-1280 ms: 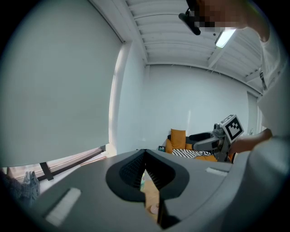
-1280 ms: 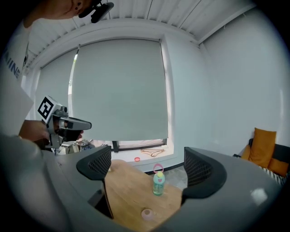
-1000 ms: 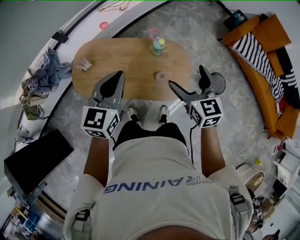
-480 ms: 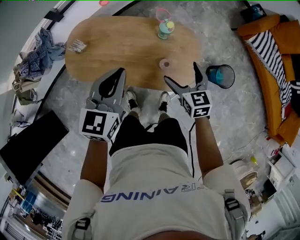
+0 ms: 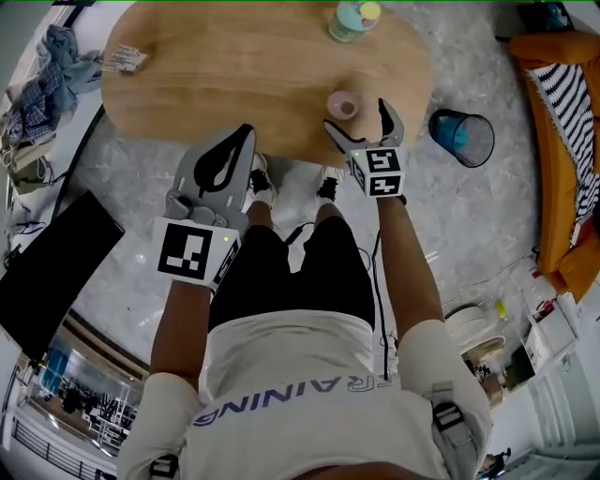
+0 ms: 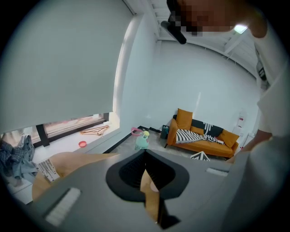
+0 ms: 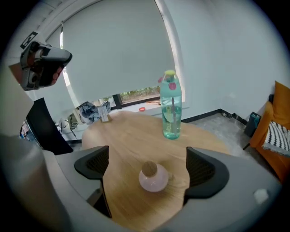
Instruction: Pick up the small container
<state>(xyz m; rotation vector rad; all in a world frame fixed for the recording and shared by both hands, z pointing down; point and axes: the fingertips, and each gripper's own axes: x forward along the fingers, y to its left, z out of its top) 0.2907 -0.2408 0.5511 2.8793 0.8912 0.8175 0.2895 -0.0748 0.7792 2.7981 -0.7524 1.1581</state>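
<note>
The small container (image 5: 342, 105) is a pale pink, round pot with a tan lid (image 7: 149, 169), standing near the front edge of the oval wooden table (image 5: 234, 66). My right gripper (image 5: 360, 125) is open just behind it, one jaw on each side of its line, touching nothing. In the right gripper view the container (image 7: 153, 177) sits centred between the two jaws of the right gripper (image 7: 149, 166), slightly ahead of them. My left gripper (image 5: 244, 133) hangs shut and empty over the floor, short of the table edge. Its jaws (image 6: 146, 156) meet with nothing between them.
A tall green-tinted bottle (image 5: 354, 19) stands farther back on the table, behind the container (image 7: 172, 106). A paper packet (image 5: 124, 61) lies at the table's far left. A blue bin (image 5: 462, 137) and an orange sofa (image 5: 572, 103) are on the right, a clothes heap (image 5: 42, 80) on the left.
The person has stepped toward the table. My right gripper has advanced from beside the table edge to right behind the pink container. The left gripper stays shut and has barely shifted.
</note>
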